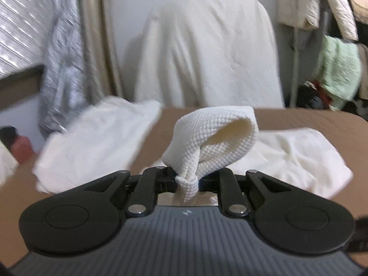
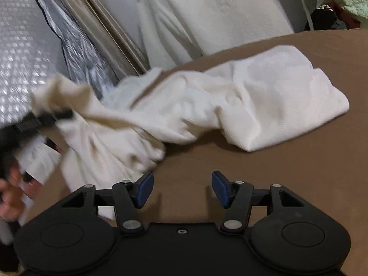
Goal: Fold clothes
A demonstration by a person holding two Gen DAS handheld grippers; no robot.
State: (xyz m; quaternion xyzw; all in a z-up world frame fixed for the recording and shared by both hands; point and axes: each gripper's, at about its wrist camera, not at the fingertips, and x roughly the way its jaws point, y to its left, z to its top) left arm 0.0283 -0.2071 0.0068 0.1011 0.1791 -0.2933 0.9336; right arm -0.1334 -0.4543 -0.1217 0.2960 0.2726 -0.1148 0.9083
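Observation:
A white waffle-knit garment (image 2: 230, 105) lies crumpled across the brown table (image 2: 287, 184). My left gripper (image 1: 187, 180) is shut on a bunched edge of the garment (image 1: 214, 135) and holds it up above the table; the rest of the cloth lies behind on both sides. In the right wrist view the left gripper (image 2: 43, 119) shows at the left, lifting that end of the cloth. My right gripper (image 2: 181, 188) is open and empty, its blue pads (image 2: 145, 187) just above the bare table, next to the garment's near fold.
A chair draped in a cream cover (image 1: 207, 53) stands behind the table. Silver-grey curtains (image 1: 62, 57) hang at the left. A rack with a green cloth (image 1: 338, 71) and other clothes stands at the right. The person's hand (image 2: 9, 195) shows at the far left.

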